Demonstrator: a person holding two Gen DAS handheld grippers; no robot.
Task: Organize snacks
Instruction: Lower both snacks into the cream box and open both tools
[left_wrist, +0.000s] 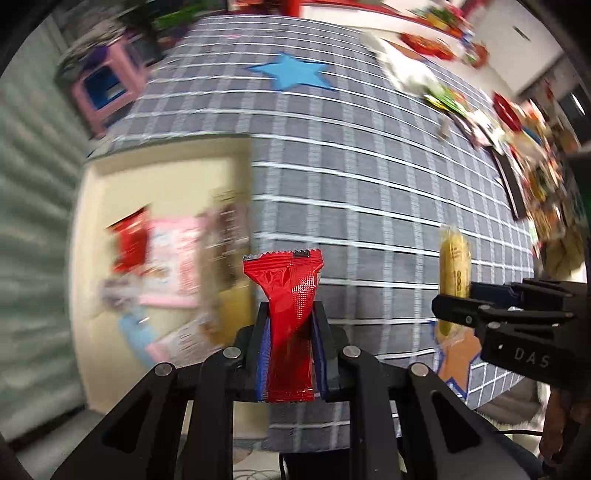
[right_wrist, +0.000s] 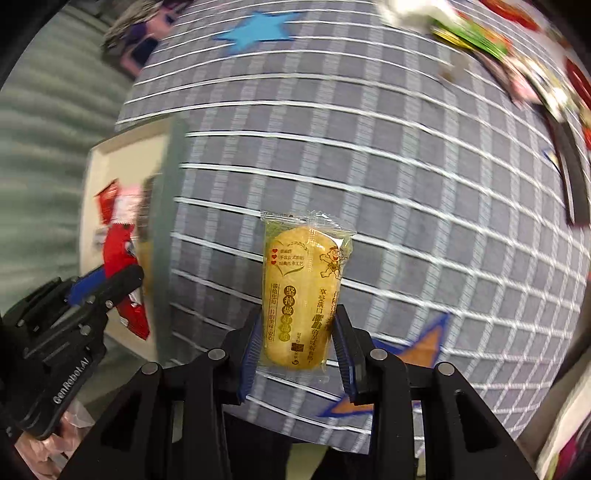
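L fingers (left_wrist: 290, 321) grip red packet (left_wrist: 291, 284); R fingers (right_wrist: 297, 332) grip yellow cake pack (right_wrist: 301, 291)

Left tongs (left_wrist: 290, 325) and right tongs (right_wrist: 297, 343) clamped, seemingly downward.

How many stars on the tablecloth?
2: a blue star at the far side of the tablecloth, an orange star at the near edge, partly hidden by the right gripper.
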